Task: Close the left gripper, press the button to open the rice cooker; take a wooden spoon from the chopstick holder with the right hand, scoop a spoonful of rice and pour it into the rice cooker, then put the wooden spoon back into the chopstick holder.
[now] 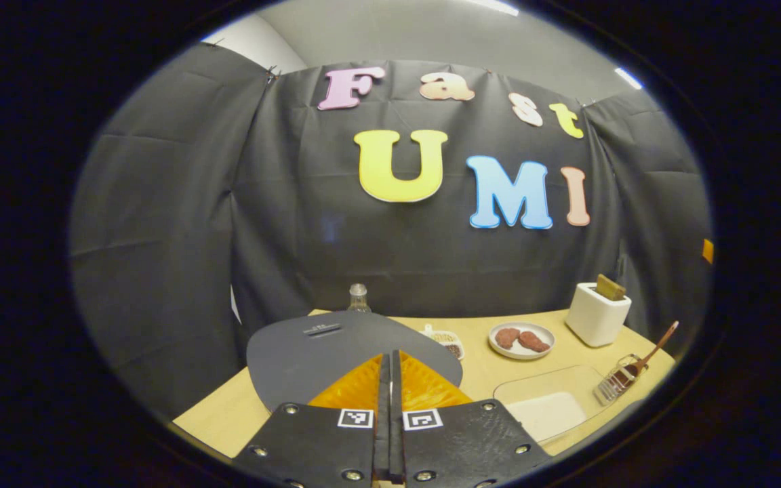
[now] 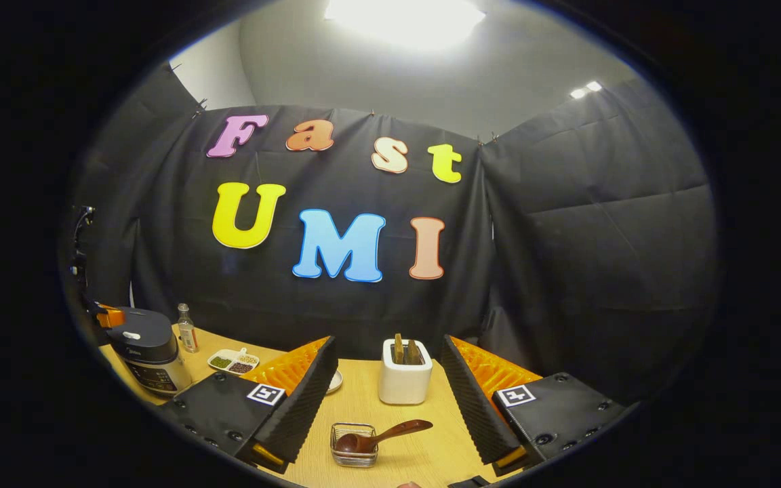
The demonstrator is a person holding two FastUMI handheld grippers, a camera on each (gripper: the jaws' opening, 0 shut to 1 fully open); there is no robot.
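Lying in its holder [image 2: 354, 444], wooden spoon [image 2: 384, 435] sits between spread right claw [image 2: 388, 379].

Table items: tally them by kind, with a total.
Rice cooker: 1
Bottle: 1
Condiment dish: 1
Plate: 1
Toaster: 1
Wire holder: 1
Wooden spoon: 1
Clear rice tray: 1
Total: 8

Background stuff: white toaster [image 2: 404, 379] with toast slices at back of bench [image 2: 363, 396], plate [image 1: 521, 339] with two reddish meat pieces, small divided dish [image 2: 233, 362], clear bottle [image 2: 188, 329].
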